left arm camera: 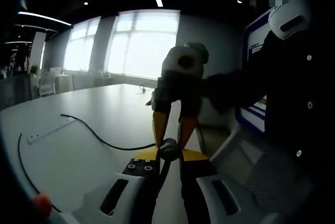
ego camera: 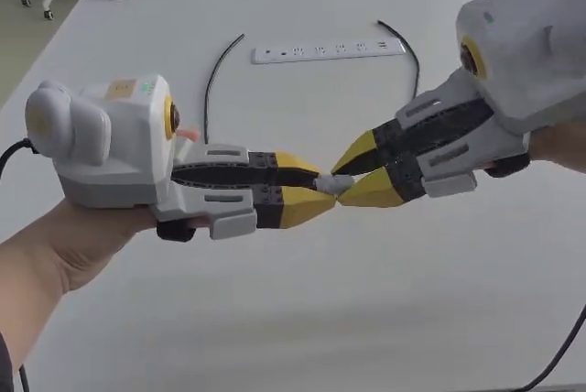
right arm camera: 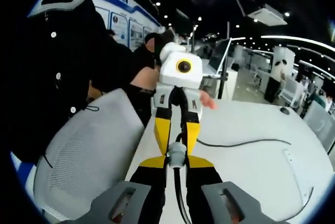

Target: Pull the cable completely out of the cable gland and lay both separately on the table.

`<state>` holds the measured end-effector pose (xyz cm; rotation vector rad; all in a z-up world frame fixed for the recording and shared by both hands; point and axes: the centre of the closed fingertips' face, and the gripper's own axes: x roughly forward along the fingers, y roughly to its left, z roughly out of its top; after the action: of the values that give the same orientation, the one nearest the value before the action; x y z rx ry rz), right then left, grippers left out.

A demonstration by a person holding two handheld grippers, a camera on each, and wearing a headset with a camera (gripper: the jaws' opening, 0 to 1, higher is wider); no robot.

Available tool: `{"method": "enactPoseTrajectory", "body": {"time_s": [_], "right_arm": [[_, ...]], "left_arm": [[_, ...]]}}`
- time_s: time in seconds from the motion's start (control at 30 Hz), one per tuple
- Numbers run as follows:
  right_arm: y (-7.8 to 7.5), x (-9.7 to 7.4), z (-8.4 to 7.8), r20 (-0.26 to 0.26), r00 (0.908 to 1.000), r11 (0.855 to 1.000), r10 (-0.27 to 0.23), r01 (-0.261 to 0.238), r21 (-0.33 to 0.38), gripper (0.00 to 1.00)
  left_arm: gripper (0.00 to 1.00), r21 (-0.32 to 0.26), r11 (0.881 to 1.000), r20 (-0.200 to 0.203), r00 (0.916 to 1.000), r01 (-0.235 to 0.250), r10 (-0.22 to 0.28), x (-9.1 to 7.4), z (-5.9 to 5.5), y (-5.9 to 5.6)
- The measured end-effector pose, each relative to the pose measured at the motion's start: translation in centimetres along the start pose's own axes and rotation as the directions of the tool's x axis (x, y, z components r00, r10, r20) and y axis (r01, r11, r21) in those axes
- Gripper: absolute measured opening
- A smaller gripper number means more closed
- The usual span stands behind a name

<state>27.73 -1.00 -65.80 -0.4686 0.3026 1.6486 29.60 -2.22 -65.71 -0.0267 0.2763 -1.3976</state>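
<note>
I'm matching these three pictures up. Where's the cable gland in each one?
Head view: the small grey cable gland is at centre, pinched where the tongs of the left gripper and right gripper meet.
Left gripper view: the gland is lower centre, looking dark.
Right gripper view: the gland is lower centre, pale grey.
Shared landmark: the long white power strip.

Cable gland (right arm camera: 176, 156) clamped between right hand-held gripper (right arm camera: 178, 163), left hand-held gripper (right arm camera: 177, 146) — tip-to-tip.

cable gland (ego camera: 331, 183): pale grey | cable (right arm camera: 177, 188): black | table (ego camera: 302, 310): white | power strip (ego camera: 328, 50): white
</note>
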Motion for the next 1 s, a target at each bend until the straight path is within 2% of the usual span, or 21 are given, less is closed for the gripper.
{"method": "enactPoseTrajectory", "body": {"time_s": [0.07, 0.1, 0.17, 0.2, 0.27, 0.3, 0.33, 0.4, 0.43, 0.47, 0.67, 0.7, 0.77, 1.0], "right_arm": [[0.0, 0.0, -0.1, -0.018, 0.9994, 0.998, -0.030, 0.029, -0.057, 0.07], [-0.9, -0.1, -0.3, -0.023, 0.9984, 0.994, -0.051, 0.049, -0.093, 0.07], [-0.9, -0.1, -0.2, -0.026, 0.9971, 0.990, -0.072, 0.068, -0.122, 0.07], [-1.1, -0.2, -0.1, -0.020, 0.9950, 0.981, -0.098, 0.093, -0.172, 0.07], [-1.1, -0.2, 0.0, -0.016, 0.9934, 0.974, -0.113, 0.108, -0.200, 0.07], [-1.3, -0.3, 0.1, -0.013, 0.9917, 0.966, -0.128, 0.121, -0.230, 0.07], [-1.1, -0.2, 0.0, -0.015, 0.9929, 0.970, -0.118, 0.112, -0.215, 0.07], [-1.2, -0.2, 0.0, -0.015, 0.9928, 0.971, -0.119, 0.113, -0.212, 0.08], [-1.1, -0.2, -0.1, -0.015, 0.9943, 0.980, -0.106, 0.102, -0.169, 0.08], [-1.0, -0.2, -0.2, -0.015, 0.9952, 0.984, -0.097, 0.094, -0.150, 0.08], [-1.4, -0.7, -0.4, 0.003, 0.9966, 0.995, -0.082, 0.082, -0.057, 0.13], [-1.3, -0.9, -0.6, -0.001, 0.9970, 0.997, -0.078, 0.078, -0.020, 0.14], [-1.5, -1.1, -0.9, 0.004, 0.9970, 0.997, -0.077, 0.077, -0.007, 0.18], [-2.0, -1.4, -2.4, -0.048, 0.9932, 0.993, -0.107, 0.104, -0.054, 0.04]], "left_arm": [[0.14, 0.000, 1.000, -0.001, 1.0000, -0.005, 0.005, 0.1, 0.0, 0.1], [0.14, -0.002, 1.000, 0.000, 1.0000, -0.009, 0.009, 0.1, 0.0, 0.1], [0.14, -0.010, 1.000, 0.003, 0.9999, -0.015, 0.015, 0.2, 0.0, 0.3], [0.14, -0.025, 0.999, 0.016, 0.9996, -0.021, 0.021, 0.2, 0.1, 0.4], [0.14, -0.048, 0.999, 0.034, 0.9991, -0.024, 0.026, 0.1, 0.2, 0.6], [0.14, -0.053, 0.998, 0.039, 0.9988, -0.028, 0.031, 0.1, 0.3, 0.7], [0.14, -0.059, 0.998, 0.039, 0.9988, -0.026, 0.028, 0.1, 0.3, 0.6], [0.14, -0.056, 0.998, 0.038, 0.9989, -0.027, 0.029, 0.1, 0.3, 0.6], [0.14, -0.055, 0.998, 0.032, 0.9992, -0.022, 0.024, 0.2, 0.2, 0.5], [0.14, -0.054, 0.998, 0.028, 0.9994, -0.018, 0.020, 0.2, 0.1, 0.4], [0.14, -0.044, 0.999, 0.026, 0.9993, -0.025, 0.026, 0.2, 0.1, 0.4], [0.14, -0.046, 0.999, 0.025, 0.9993, -0.027, 0.028, 0.1, 0.1, 0.4], [0.14, -0.044, 0.998, 0.023, 0.9992, -0.032, 0.034, 0.0, 0.1, 0.5], [0.14, -0.040, 0.998, 0.023, 0.9989, -0.040, 0.041, -0.2, 0.2, 0.7]]}}
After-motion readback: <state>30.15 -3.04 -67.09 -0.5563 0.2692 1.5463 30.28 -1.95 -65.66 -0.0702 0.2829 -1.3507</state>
